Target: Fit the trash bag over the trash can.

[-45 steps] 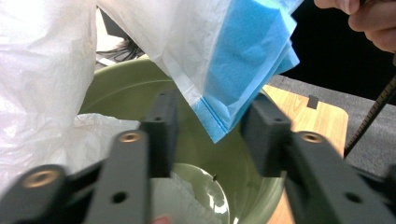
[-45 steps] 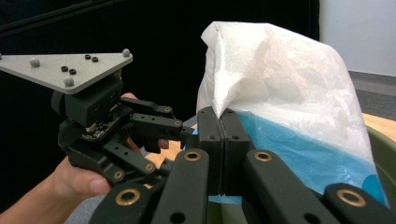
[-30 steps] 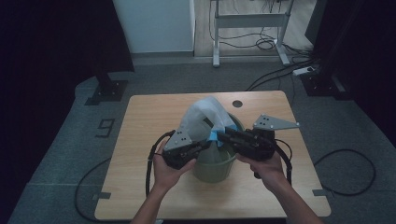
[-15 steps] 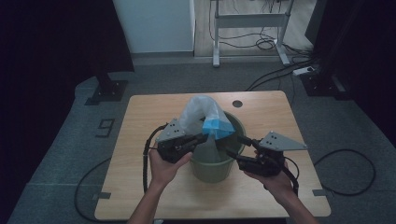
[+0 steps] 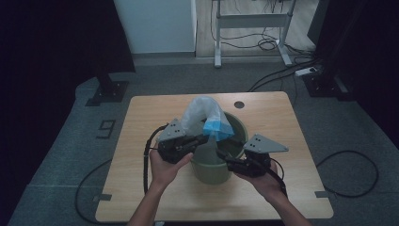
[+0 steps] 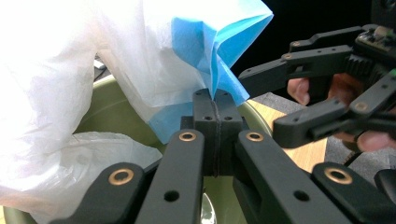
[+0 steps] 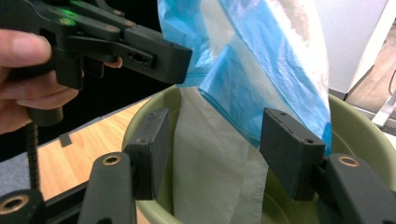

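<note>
- i'm seeing the left gripper (image 5: 203,140) pinching the blue edge of the plastic bag (image 5: 203,115) — in the left gripper view its jaws are pressed flat together with the blue fold (image 6: 219,60) caught between them
- the bag is standing up out of the green bucket (image 5: 214,165), arching above the rim, white on the far side and blue on the near side
- the bucket is sitting on the wooden table (image 5: 141,141), near the middle, a bit toward my side
- the right gripper (image 5: 225,159) is sitting at the bucket's near-right rim, jaws spread wide and holding nothing
- in the right gripper view the two pads (image 7: 292,149) are standing well apart, with the hanging bag (image 7: 261,79) between and behind them — not touching either pad as far as i can tell
- same view: the left gripper (image 7: 180,60) is sitting above the bucket rim (image 7: 140,116), its tip at the bag's blue edge
- the lower part of the bag is hanging down inside the bucket, pale and crumpled
- both hands are gripping the handles from the near edge of the table, the left hand (image 5: 164,167) just beside the bucket wall
</note>
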Demonstrator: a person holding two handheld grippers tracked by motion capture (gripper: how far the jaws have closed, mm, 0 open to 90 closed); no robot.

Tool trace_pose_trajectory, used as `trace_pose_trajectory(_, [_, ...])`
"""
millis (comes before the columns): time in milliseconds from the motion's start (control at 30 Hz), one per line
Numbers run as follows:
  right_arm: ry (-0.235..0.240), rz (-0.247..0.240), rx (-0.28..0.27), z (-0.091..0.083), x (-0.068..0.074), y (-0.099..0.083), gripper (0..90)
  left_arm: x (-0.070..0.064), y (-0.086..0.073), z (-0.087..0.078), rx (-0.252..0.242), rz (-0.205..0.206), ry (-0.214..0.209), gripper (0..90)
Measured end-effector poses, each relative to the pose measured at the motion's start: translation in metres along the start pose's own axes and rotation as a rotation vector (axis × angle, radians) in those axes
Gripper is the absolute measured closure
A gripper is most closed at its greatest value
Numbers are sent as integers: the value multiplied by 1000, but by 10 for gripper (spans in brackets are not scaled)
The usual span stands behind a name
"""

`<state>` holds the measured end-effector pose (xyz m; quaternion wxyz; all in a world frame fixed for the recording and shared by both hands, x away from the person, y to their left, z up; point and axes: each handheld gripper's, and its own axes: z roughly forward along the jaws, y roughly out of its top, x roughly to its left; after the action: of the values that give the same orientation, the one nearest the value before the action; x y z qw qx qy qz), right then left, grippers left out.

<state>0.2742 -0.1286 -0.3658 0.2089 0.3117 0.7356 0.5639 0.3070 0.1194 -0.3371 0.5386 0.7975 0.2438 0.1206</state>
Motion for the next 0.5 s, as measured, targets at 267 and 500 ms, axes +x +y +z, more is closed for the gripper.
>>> trace_pose_trajectory(267, [-71,-42,13,18,6,2,421,0,4,0,-4,-3,-11,900])
trace_pose_trajectory(500, [-144,-53,29,24,4,4,635,-2,7,-2,-14,-4,-20,900])
